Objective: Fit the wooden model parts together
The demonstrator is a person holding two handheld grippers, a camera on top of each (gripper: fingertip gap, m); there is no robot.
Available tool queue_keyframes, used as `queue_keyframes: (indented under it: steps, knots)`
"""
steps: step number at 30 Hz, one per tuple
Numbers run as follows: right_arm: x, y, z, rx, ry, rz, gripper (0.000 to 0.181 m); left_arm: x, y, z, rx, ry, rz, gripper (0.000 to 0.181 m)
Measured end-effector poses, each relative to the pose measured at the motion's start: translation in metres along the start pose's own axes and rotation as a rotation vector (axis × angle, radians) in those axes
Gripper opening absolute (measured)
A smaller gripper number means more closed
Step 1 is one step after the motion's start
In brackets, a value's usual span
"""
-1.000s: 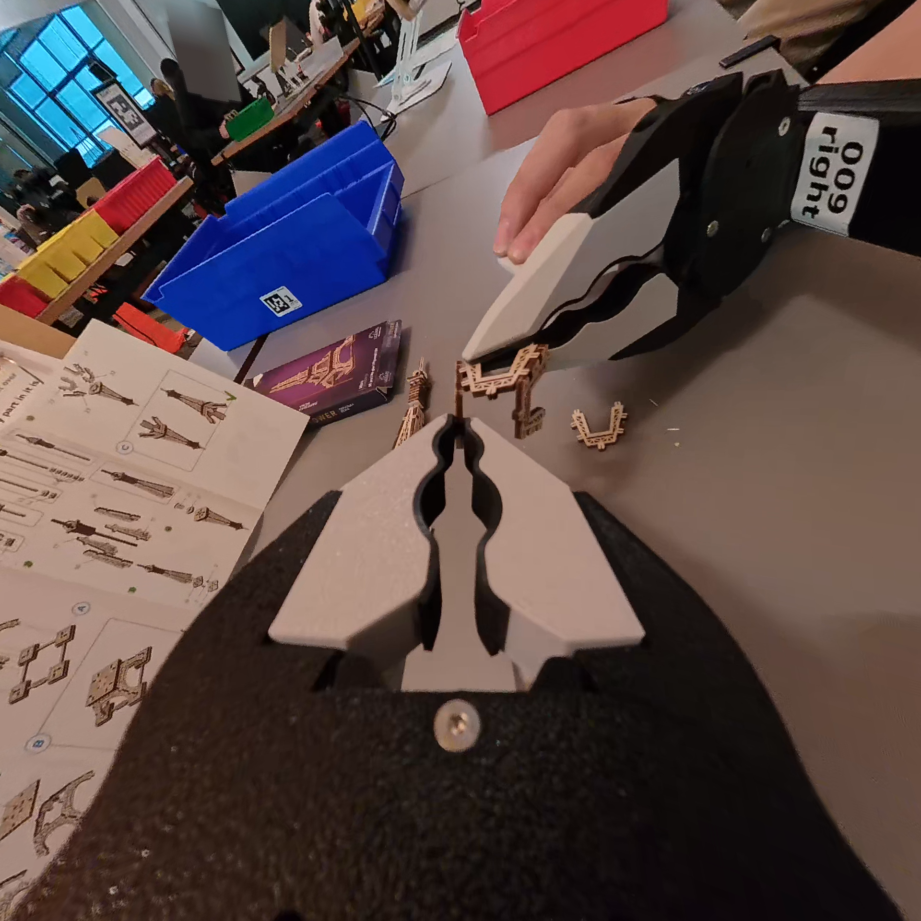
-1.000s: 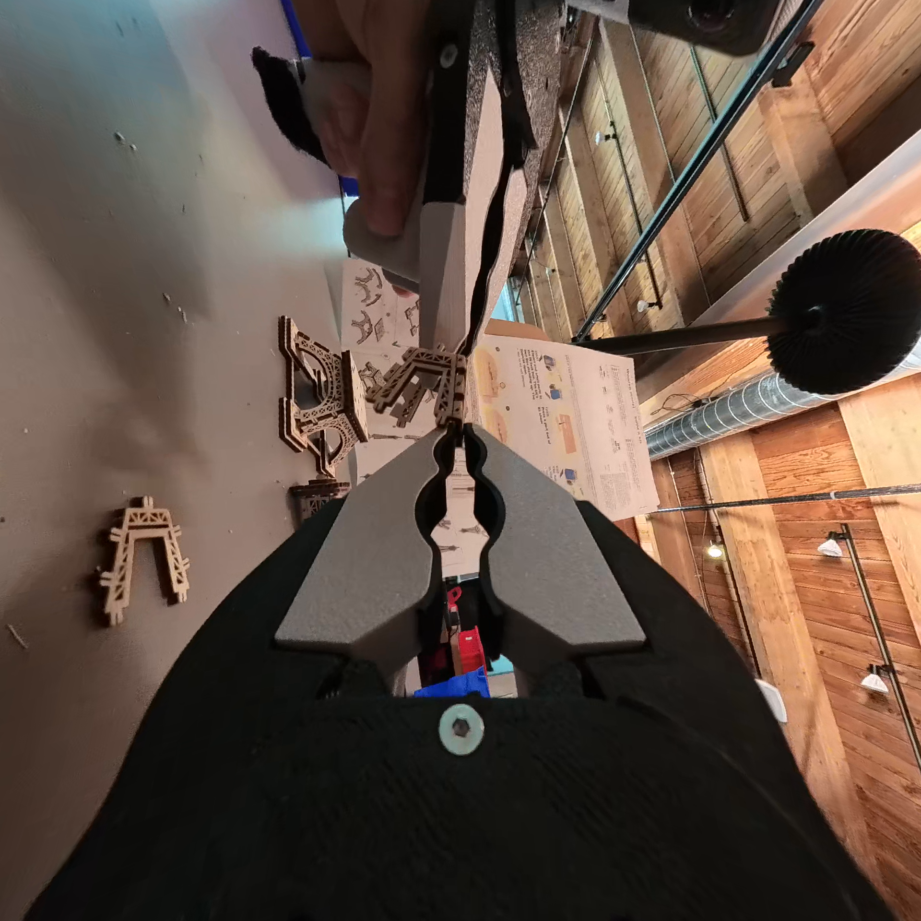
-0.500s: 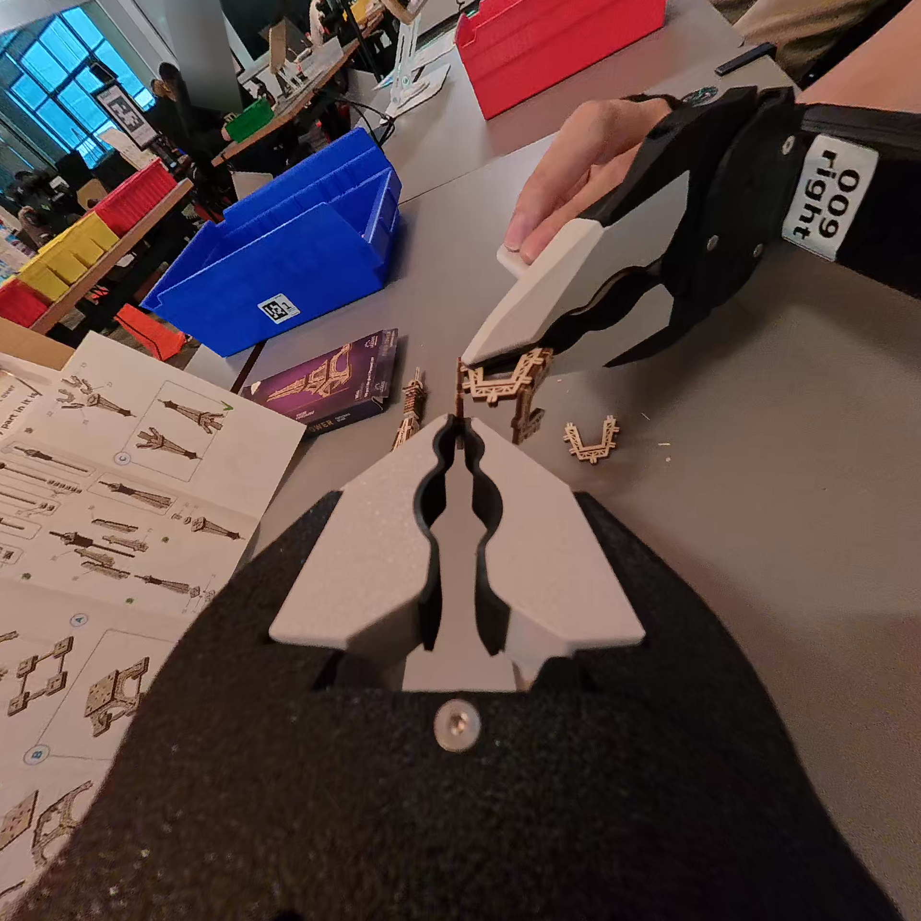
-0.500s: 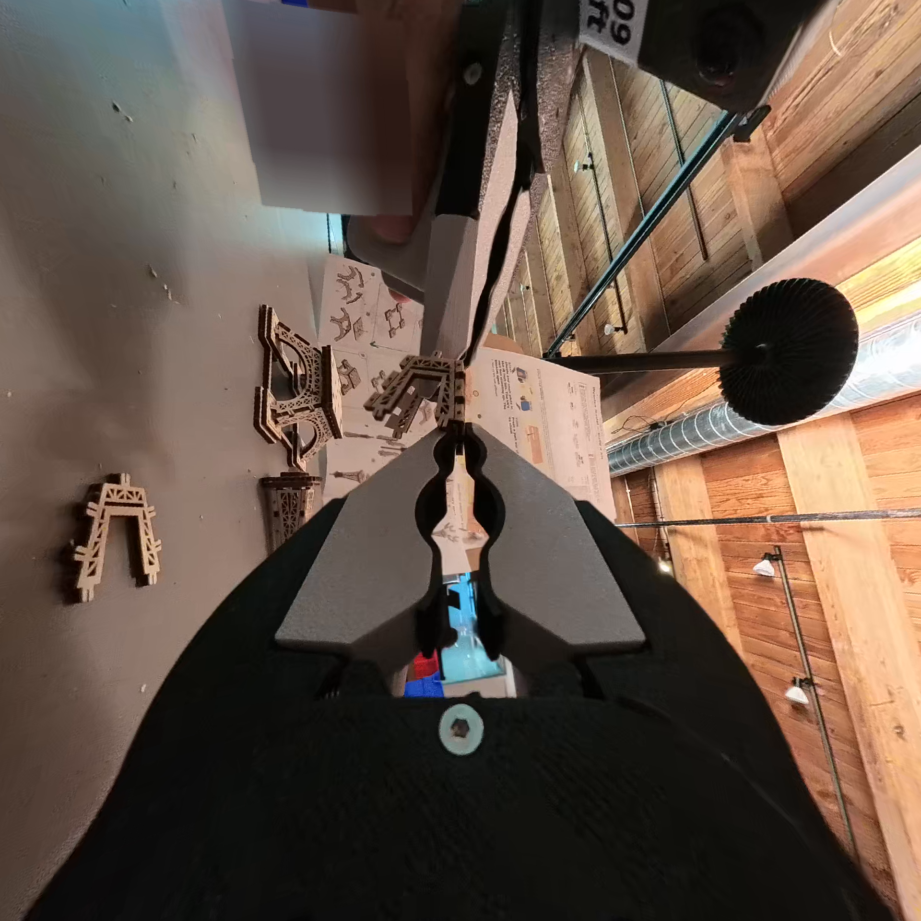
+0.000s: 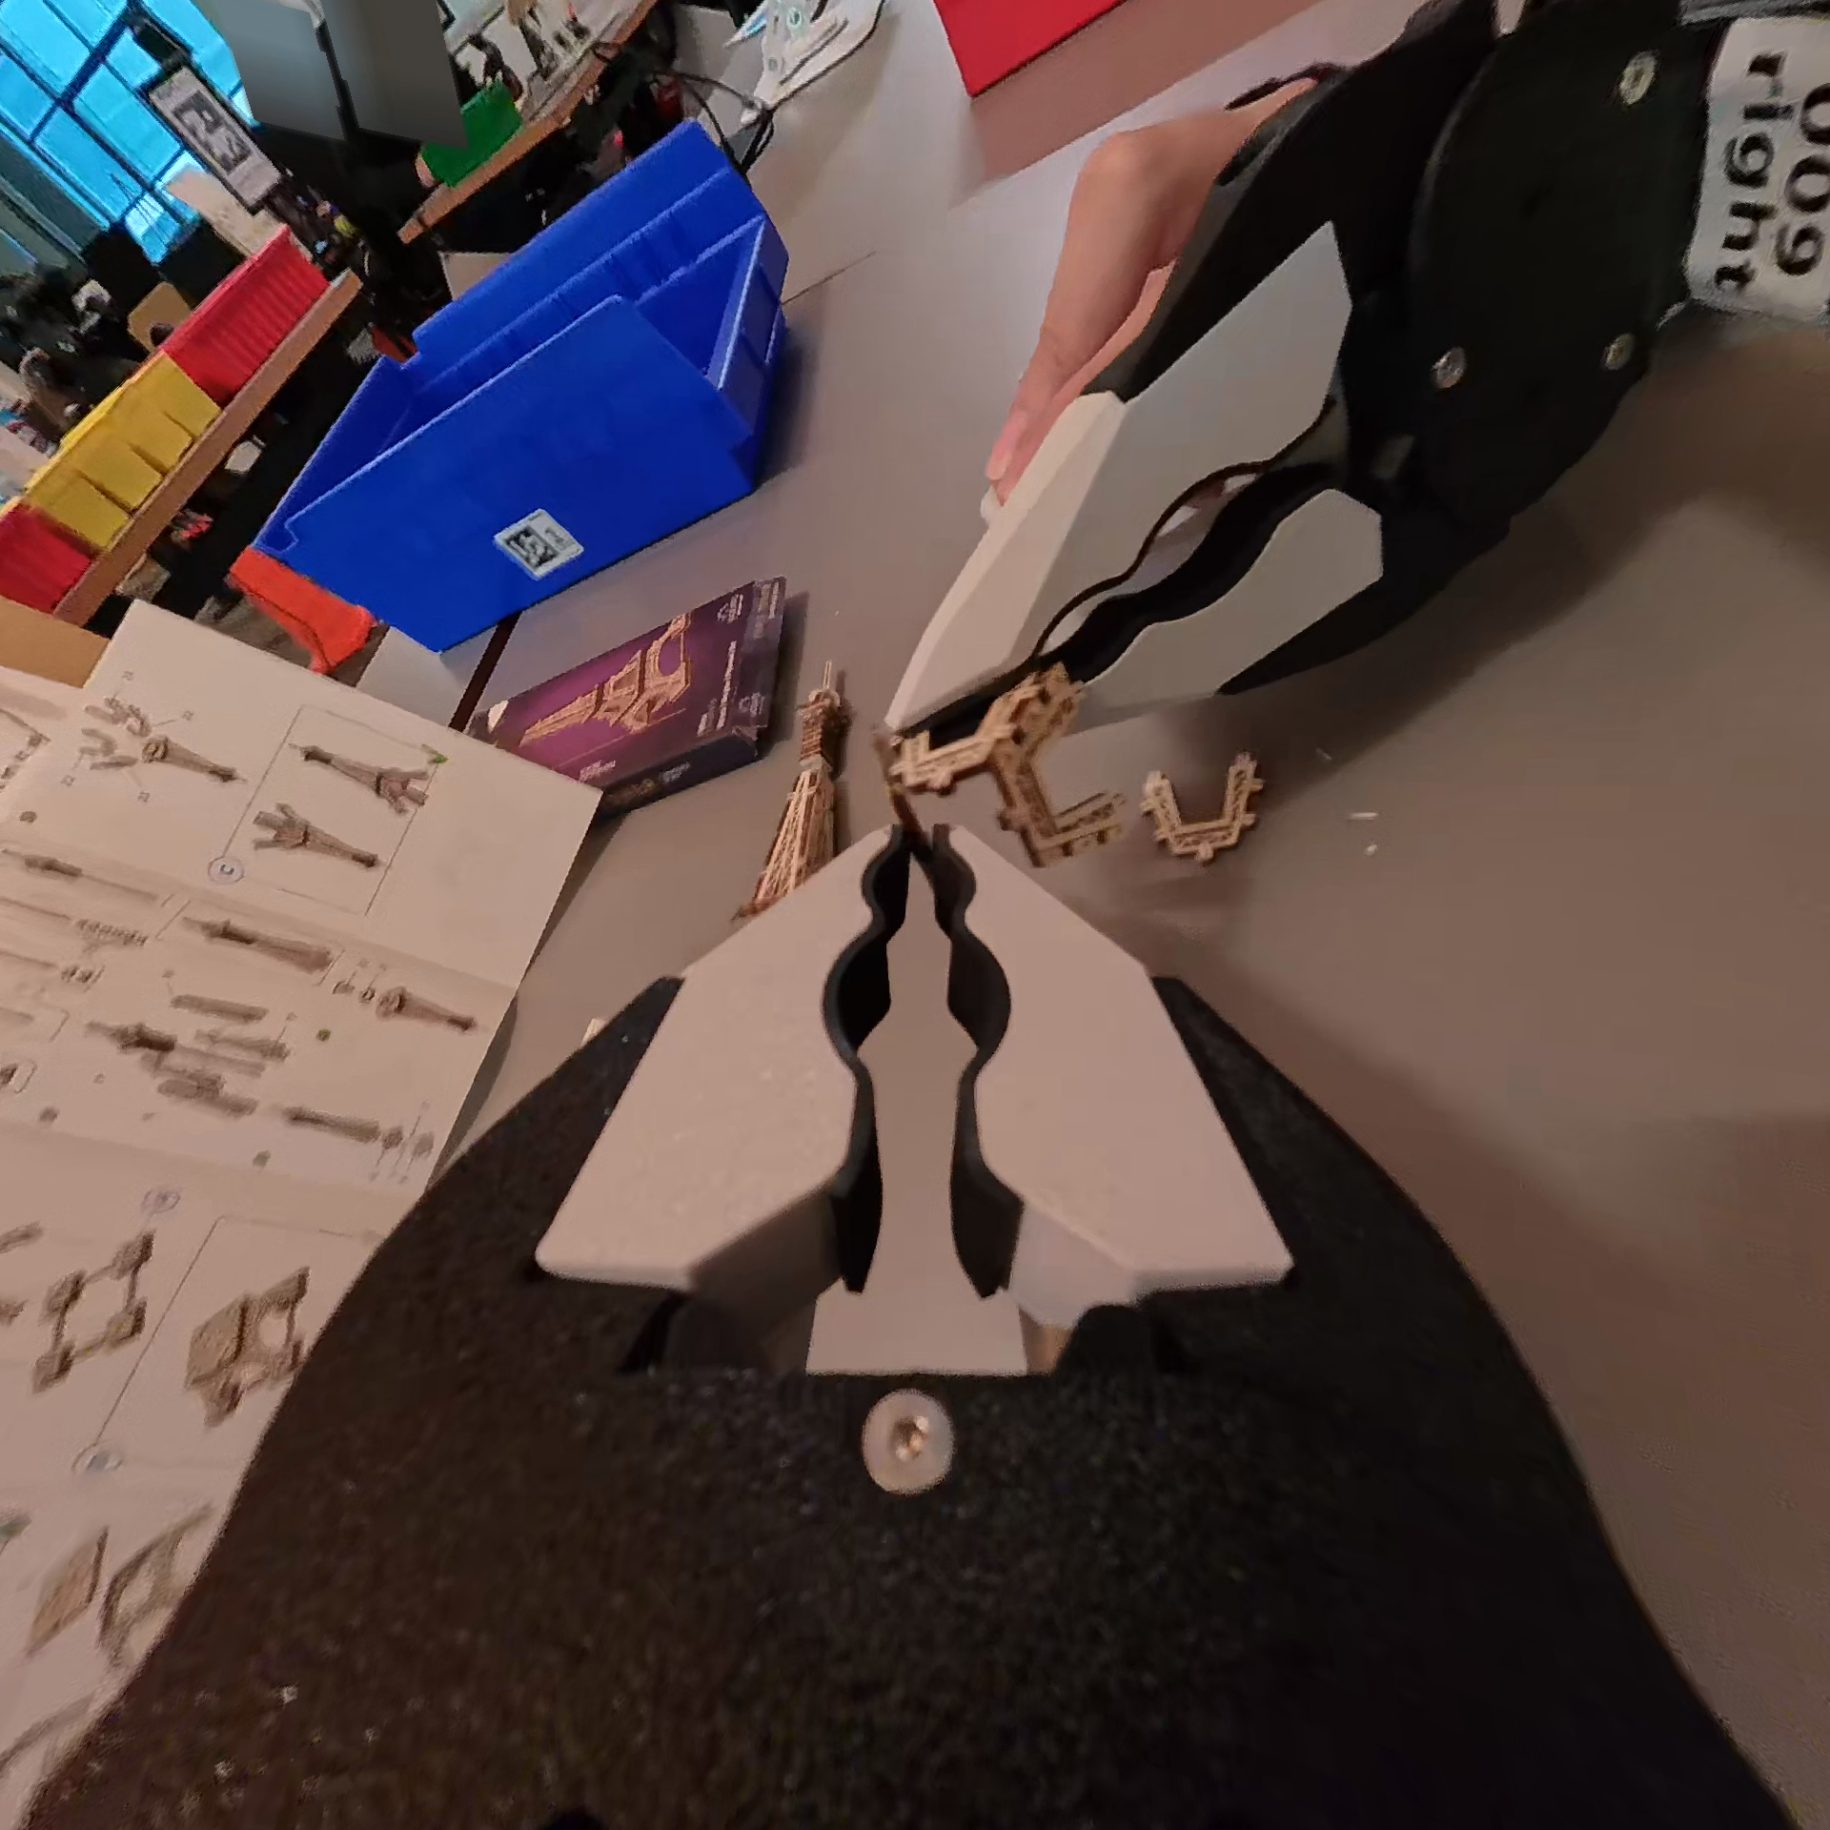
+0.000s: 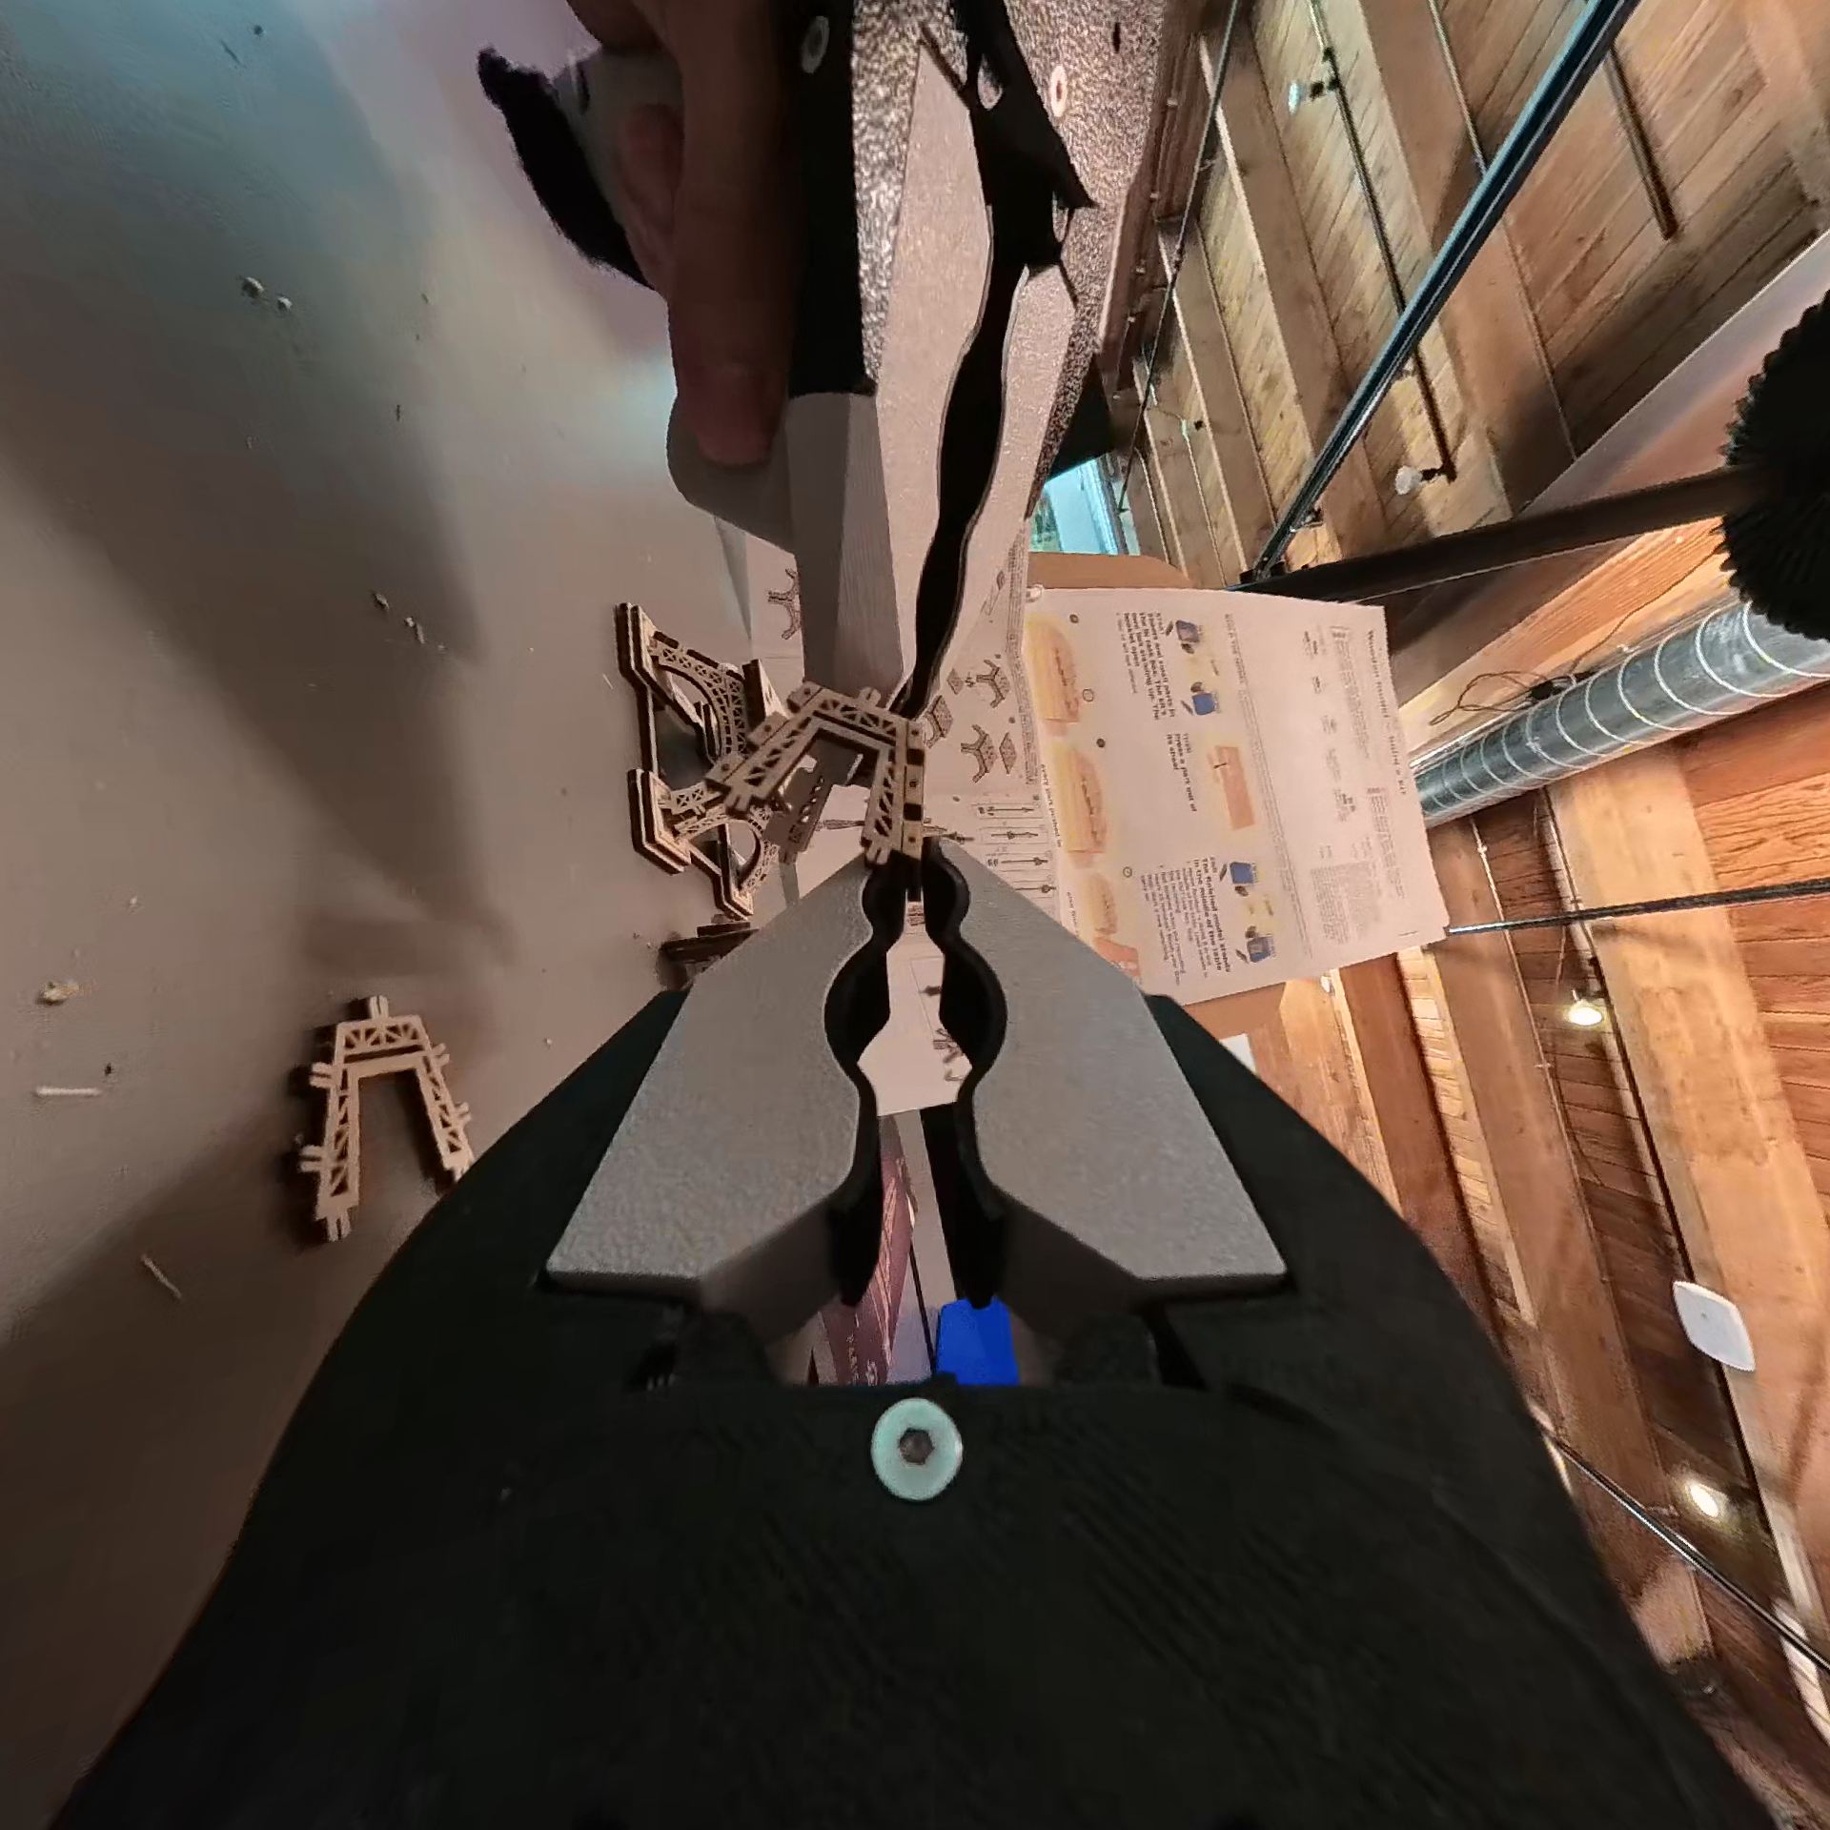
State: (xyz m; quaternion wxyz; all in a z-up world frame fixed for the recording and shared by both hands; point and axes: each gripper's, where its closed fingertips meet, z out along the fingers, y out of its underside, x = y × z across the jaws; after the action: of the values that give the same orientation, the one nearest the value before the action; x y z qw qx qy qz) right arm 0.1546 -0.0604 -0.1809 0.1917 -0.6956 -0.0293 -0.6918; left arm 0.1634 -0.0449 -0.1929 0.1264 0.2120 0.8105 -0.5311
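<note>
the left gripper is nearly closed, its tips pinching a thin edge of the wooden arch. the right gripper is likewise almost shut and nips the same arch at one leg end, so the piece hangs between the two tools above the grey table. in the left wrist view the right gripper comes in from beyond the arch with a hand behind it; in the right wrist view the left gripper reaches down to the arch from the far side, fingers on its grip.

just beside the arch on the table stands a base frame, partly hidden behind it. a spare arch lies flat, near the base frame and apart from it. the spire lies next to the arch, its lower part hidden by the left gripper. past the spire sit a purple box and a blue bin. the instruction sheet spreads beside the spire. small wood crumbs dot the table near the spare arch.
</note>
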Motion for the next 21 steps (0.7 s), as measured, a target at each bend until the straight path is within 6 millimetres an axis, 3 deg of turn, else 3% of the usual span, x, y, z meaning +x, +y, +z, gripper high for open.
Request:
queue_keyframes:
  steps: [7,13,21]
  knots:
    - [-0.002,-0.003,0.002,0.022,0.001,-0.038,0.001,-0.01,-0.005,-0.003,0.048,-0.054,0.016,0.0]
    - [0.011,-0.008,-0.002,0.048,0.111,-0.135,0.0,-0.014,-0.004,-0.006,0.04,-0.084,0.068,0.0]
    - [0.011,-0.011,-0.005,0.068,0.141,-0.204,0.0,-0.007,-0.005,-0.003,0.049,-0.051,0.061,0.001]
